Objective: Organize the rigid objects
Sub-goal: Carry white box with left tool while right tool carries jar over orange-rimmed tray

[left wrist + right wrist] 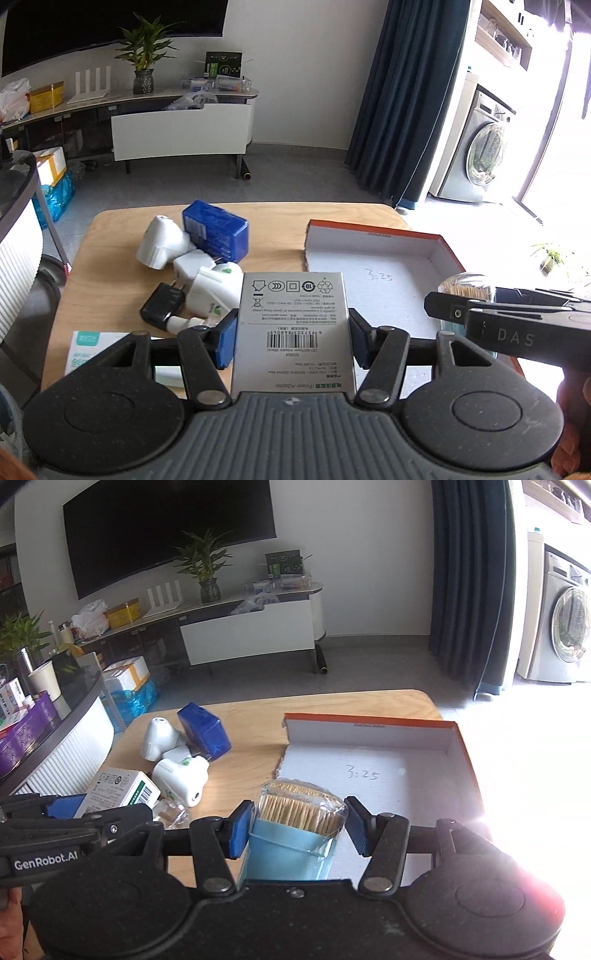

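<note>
My left gripper (293,338) is shut on a grey power adapter box (293,325), held above the wooden table (110,266), left of the orange-rimmed tray (373,288). My right gripper (299,825) is shut on a blue toothpick jar (295,827) with a clear lid, at the tray's (369,775) near left corner. The jar shows in the left view (467,288). The adapter box shows in the right view (118,788).
A blue box (216,229), white adapters (162,242), a white plug (216,291) and a black charger (160,306) lie in a pile at the table's left. A white-green carton (92,350) lies near the front left. A small clear jar (171,812) lies beside the plug.
</note>
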